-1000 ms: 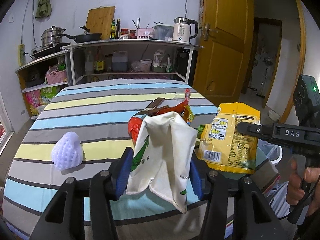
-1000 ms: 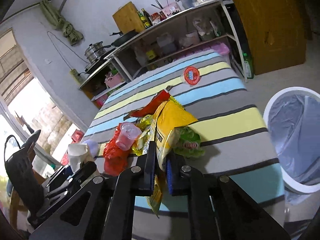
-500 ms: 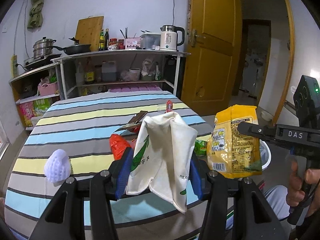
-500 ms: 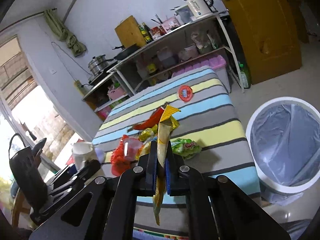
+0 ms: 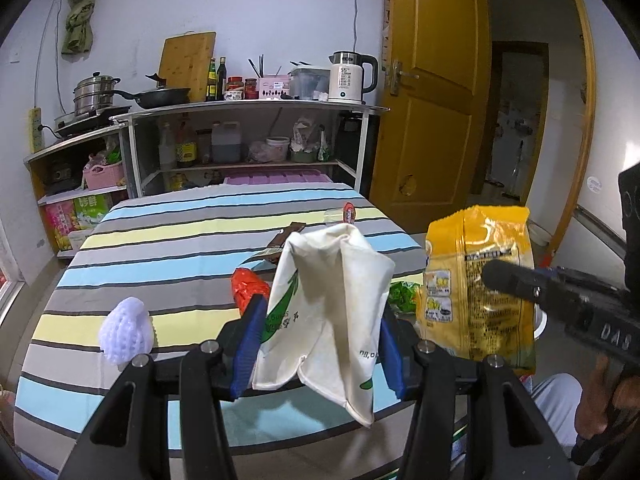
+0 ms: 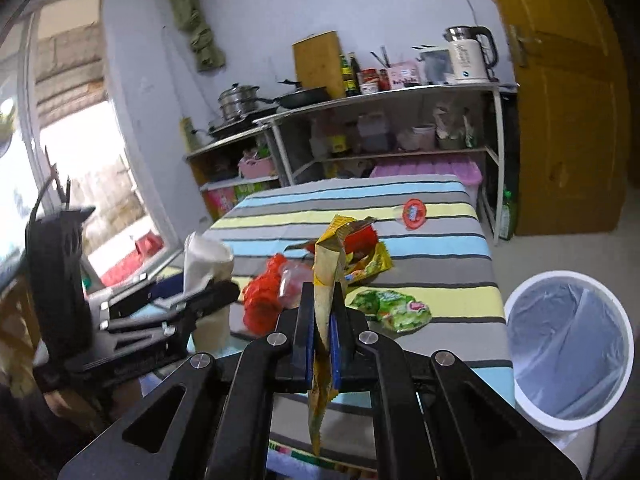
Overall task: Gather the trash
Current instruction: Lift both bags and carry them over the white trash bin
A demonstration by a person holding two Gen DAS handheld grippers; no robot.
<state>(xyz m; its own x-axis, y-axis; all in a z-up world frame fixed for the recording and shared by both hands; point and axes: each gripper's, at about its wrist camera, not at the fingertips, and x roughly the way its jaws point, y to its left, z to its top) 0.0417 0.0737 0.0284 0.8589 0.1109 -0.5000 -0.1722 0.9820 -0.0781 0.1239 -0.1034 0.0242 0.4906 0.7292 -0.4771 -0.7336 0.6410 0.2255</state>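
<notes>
Ahead of you a table under a striped cloth (image 5: 168,240) runs toward a metal shelf rack (image 5: 248,136) against the wall. On the rack's top you can see a white electric kettle (image 5: 349,77), a black wok (image 5: 162,96), two dark bottles (image 5: 216,79) and a wooden cutting board (image 5: 186,62) leaning upright against the wall. To the left of the rack a steel steamer pot (image 5: 94,94) stands on a burner. A pink basket (image 5: 102,174) sits on the lower side shelf. At the right you have a yellow wooden door (image 5: 432,92), and a green cloth (image 5: 80,20) hangs high on the wall.
</notes>
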